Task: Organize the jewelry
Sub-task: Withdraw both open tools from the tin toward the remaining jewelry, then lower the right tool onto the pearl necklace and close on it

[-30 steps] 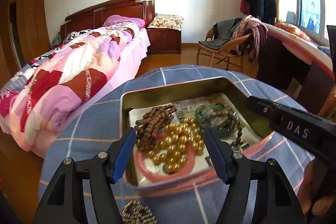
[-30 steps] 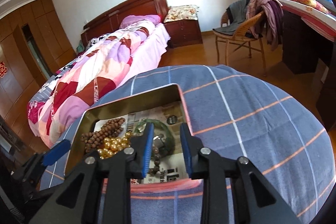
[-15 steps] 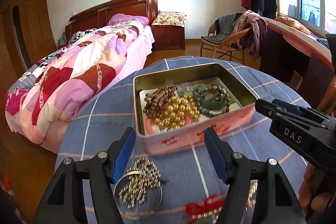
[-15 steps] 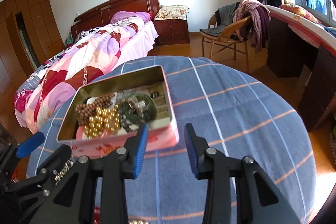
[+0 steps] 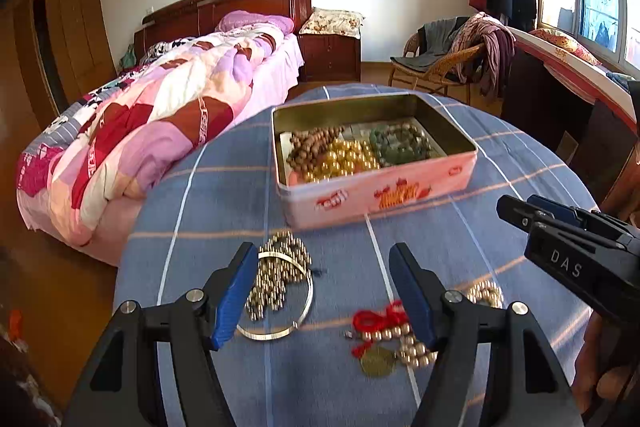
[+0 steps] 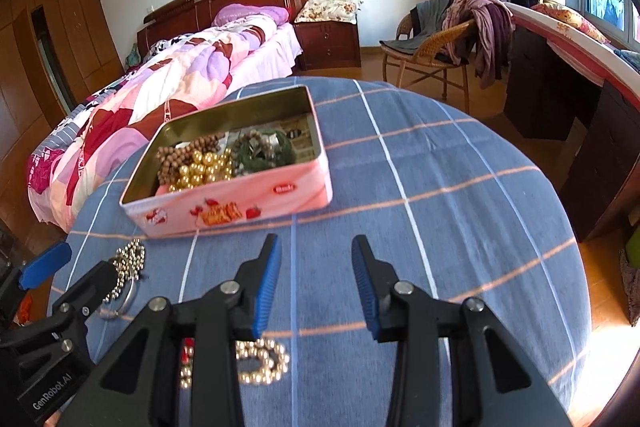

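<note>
A pink tin box (image 5: 384, 191) (image 6: 240, 203) stands on the blue checked table and holds brown beads (image 5: 310, 147), gold beads (image 5: 344, 161) and a green bracelet (image 5: 400, 145). On the cloth in front lie a silver bangle with a pale bead string (image 5: 280, 287) (image 6: 126, 267), and a gold bead string with red cord and a medallion (image 5: 384, 339) (image 6: 260, 363). My left gripper (image 5: 322, 291) is open and empty above these loose pieces. My right gripper (image 6: 316, 279) is open and empty, in front of the box.
The round table's blue cloth (image 6: 440, 207) falls away at the edges. A bed with a patchwork quilt (image 5: 160, 115) lies to the left. A wicker chair with clothes (image 5: 448, 67) and a dark desk (image 5: 560, 107) stand at the right.
Both grippers have pulled back from over the box toward the near side of the table. The right gripper has opened from nearly shut. The loose jewelry in front of the box has come into view.
</note>
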{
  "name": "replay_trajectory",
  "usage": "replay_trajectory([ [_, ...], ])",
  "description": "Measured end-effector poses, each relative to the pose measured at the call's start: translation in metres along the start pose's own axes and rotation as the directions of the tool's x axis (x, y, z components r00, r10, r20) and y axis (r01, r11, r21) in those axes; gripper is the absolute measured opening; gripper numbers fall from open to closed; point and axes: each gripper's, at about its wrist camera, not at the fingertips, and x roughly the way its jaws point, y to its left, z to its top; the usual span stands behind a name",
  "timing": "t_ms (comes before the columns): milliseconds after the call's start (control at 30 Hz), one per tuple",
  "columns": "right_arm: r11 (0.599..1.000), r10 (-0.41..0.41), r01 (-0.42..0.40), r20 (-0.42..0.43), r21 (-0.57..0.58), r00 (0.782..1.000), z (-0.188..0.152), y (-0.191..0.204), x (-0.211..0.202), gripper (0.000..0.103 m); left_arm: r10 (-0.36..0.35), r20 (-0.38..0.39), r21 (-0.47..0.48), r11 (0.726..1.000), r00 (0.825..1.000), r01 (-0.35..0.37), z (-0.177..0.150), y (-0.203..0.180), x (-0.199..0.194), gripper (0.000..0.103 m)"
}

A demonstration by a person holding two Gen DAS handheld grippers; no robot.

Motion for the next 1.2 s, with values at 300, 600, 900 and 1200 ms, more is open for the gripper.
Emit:
replay_trajectory([
  [300, 1.000, 0.009, -0.009, -0.050, 0.015, 0.999, -0.018, -0.006, -0.004, 0.040, -0.009, -0.063, -0.061, 0.998, 0.998, 0.006, -0.033, 0.018, -0.009, 0.068],
  [600, 0.997, 0.075, -0.077, -0.114, -0.010, 0.991, -0.034, -0.004, -0.006, 0.040, 0.023, -0.103, -0.099, 0.994, 0.994, -0.033, -0.059, 0.045, -0.013, 0.068],
  [900, 0.994, 0.097, -0.104, -0.146, -0.044, 0.985, -0.043, 0.005, -0.008, 0.043, 0.014, -0.122, -0.137, 0.990, 0.992, -0.030, -0.067, 0.056, -0.014, 0.068],
  [1200, 0.976, 0.145, -0.172, -0.196, -0.130, 0.970, -0.050, 0.033, -0.006, 0.062, -0.001, -0.114, -0.145, 0.989, 0.993, -0.016, -0.067, 0.057, -0.017, 0.068],
])
